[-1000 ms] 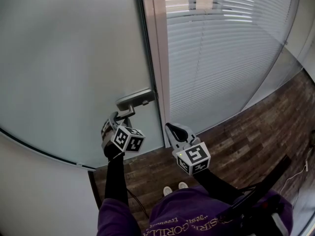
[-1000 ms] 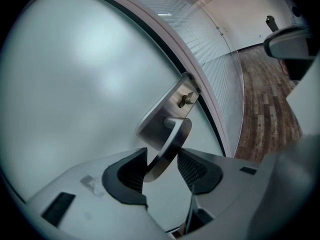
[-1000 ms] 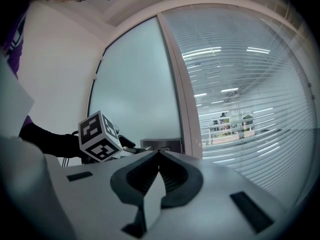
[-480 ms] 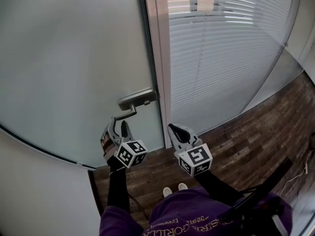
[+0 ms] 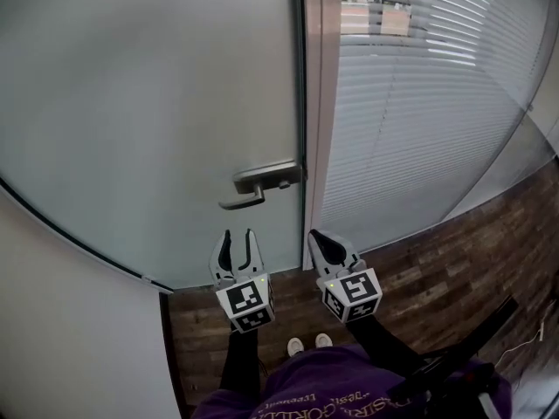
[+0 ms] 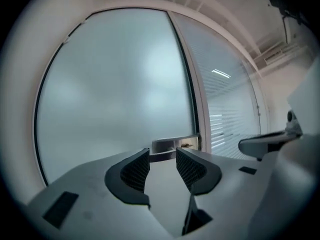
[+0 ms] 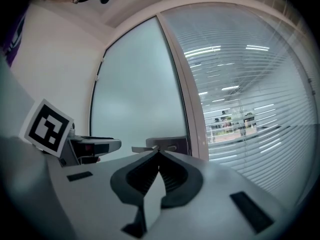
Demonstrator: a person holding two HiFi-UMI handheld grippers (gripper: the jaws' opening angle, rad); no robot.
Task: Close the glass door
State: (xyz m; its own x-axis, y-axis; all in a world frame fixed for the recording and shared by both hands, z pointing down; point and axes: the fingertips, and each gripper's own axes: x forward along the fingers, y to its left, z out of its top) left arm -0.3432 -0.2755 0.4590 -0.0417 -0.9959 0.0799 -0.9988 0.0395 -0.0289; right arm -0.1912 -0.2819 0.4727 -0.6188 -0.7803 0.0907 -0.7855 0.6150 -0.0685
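The frosted glass door (image 5: 157,103) appears flush with its pale frame (image 5: 313,103), so closing looks done; left gripper (image 5: 238,236) fingers apart and empty below the silver lever handle (image 5: 258,186), right gripper (image 5: 316,236) fingers together.

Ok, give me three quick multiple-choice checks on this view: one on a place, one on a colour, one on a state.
1. Where on the door is the door handle?
A) at the right edge, beside the frame
B) at the left edge
C) in the middle

2. What colour is the floor?
A) white
B) dark brown
C) green

3. How do the jaws of the left gripper stand?
A) shut on the handle
B) apart, with nothing between them
C) shut and empty

Answers:
1 A: the handle's plate sits right against the frame.
2 B: the planks are dark brown wood.
3 B: the left gripper view shows a clear gap, short of the handle.
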